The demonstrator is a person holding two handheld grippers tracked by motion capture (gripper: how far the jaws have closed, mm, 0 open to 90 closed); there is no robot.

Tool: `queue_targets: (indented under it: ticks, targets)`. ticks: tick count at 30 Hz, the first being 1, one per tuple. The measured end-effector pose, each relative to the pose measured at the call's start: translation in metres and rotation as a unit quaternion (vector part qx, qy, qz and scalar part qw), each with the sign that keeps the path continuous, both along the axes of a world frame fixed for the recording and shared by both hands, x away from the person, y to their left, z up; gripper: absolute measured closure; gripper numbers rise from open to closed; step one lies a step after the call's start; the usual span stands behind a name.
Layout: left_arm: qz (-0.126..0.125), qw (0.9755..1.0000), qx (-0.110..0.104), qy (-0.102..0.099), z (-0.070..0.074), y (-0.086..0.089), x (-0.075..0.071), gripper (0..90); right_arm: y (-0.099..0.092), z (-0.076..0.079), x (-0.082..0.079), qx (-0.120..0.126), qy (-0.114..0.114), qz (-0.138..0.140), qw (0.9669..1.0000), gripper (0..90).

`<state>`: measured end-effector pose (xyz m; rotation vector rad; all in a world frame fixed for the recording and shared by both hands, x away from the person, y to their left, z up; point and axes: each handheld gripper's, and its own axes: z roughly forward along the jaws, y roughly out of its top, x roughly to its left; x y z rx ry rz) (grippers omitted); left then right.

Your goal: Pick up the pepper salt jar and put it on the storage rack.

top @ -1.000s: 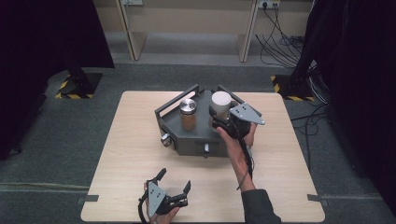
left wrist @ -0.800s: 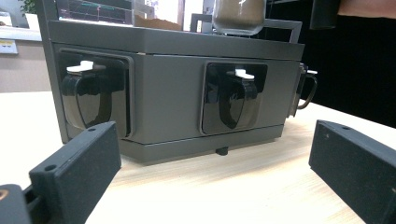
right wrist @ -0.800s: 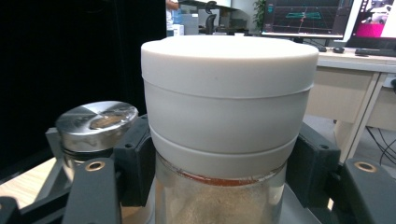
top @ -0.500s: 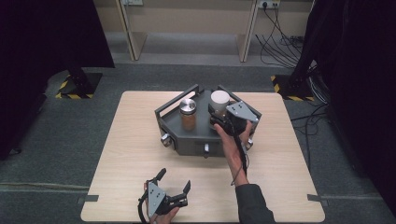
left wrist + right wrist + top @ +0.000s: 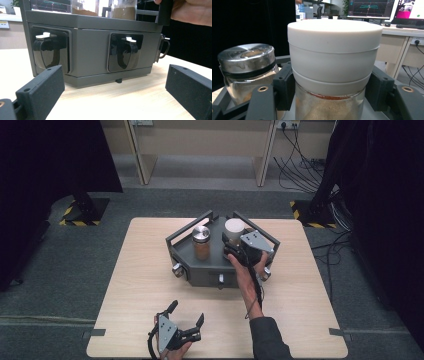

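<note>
A grey box stands mid-table with two jars on its top. My right gripper reaches over the box's right side. Its jaws press both sides of the white-lidded jar just under the lid. In the right gripper view this glass jar holds brown powder, and the black pads touch it. A metal-lidded jar stands to its left, apart from the gripper. My left gripper rests open on the table near the front edge, facing the box's front wall.
The box front carries two black latches with white tabs, and a rail runs around its top. A cable trails along the person's right forearm. Bare wooden tabletop lies left and right of the box.
My right gripper has shifted a little left, in against the white-lidded jar. The left gripper has stayed where it was.
</note>
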<state>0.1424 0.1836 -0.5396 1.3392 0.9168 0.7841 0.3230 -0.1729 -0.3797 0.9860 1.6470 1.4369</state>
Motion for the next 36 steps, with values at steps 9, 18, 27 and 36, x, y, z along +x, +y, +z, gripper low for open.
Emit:
queue_targets:
  ticks: [9,18,27,36]
  targets:
    - [0.001,1.0,0.0,0.0,0.0,0.0,0.0,1.5,-0.002,-0.006,-0.003,-0.001,-0.01,0.0,1.0,35.5]
    - [0.001,1.0,0.0,-0.001,0.0,0.0,0.0,1.5,-0.004,-0.007,-0.004,0.008,-0.009,0.001,0.9999,28.4]
    - [0.002,1.0,0.003,-0.001,0.0,-0.001,-0.001,1.5,-0.016,-0.002,-0.01,0.039,-0.003,0.006,0.9992,0.4]
    - [0.002,1.0,0.005,-0.001,0.0,-0.001,-0.001,1.5,-0.027,-0.004,-0.024,0.051,-0.015,0.025,0.9983,0.4]
